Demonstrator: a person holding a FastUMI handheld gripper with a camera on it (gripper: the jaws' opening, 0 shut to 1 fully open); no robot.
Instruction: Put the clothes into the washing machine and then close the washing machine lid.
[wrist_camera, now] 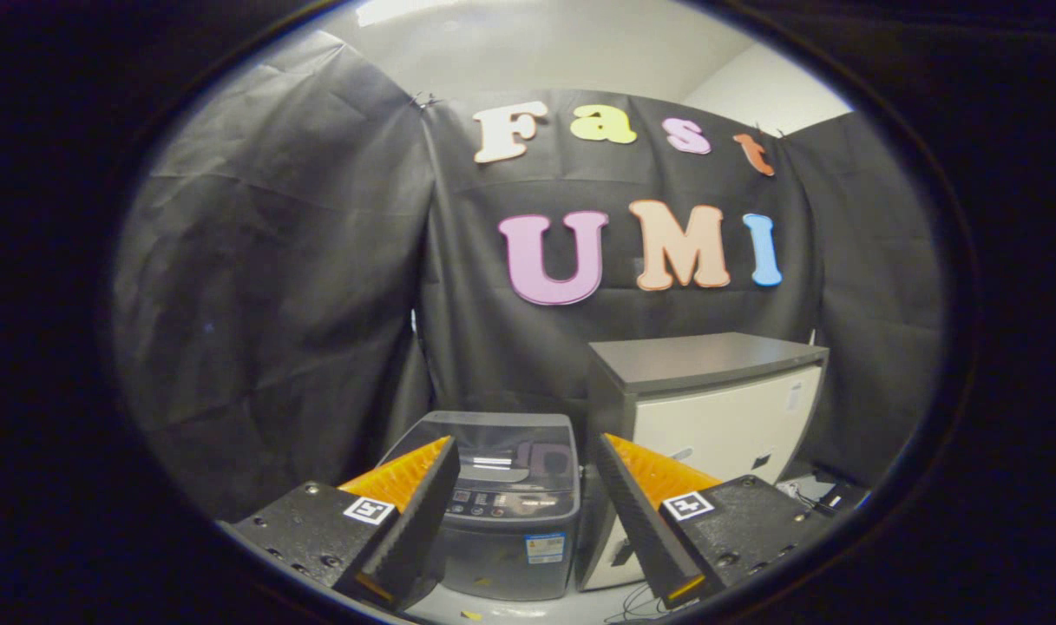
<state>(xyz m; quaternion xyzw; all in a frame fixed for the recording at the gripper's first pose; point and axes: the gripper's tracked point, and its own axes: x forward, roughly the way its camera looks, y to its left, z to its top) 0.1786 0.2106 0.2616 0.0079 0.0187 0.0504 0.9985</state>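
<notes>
Gripper (523, 456) spread wide, nothing between its fingers. Washing machine (508, 512) low centre of frame, beyond the fingers, glass lid (493, 447) down. Just right of it, touching or nearly: small white cabinet (710, 417).

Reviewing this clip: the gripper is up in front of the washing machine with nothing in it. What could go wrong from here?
1. The gripper has its jaws open and empty, and the washing machine lid looks shut, with no clothes visible; the loading step may be skipped or done out of order.
2. The white cabinet stands close beside the machine, so a wide approach could knock it.
3. Loose cables lie by the cabinet's base and could snag.
</notes>
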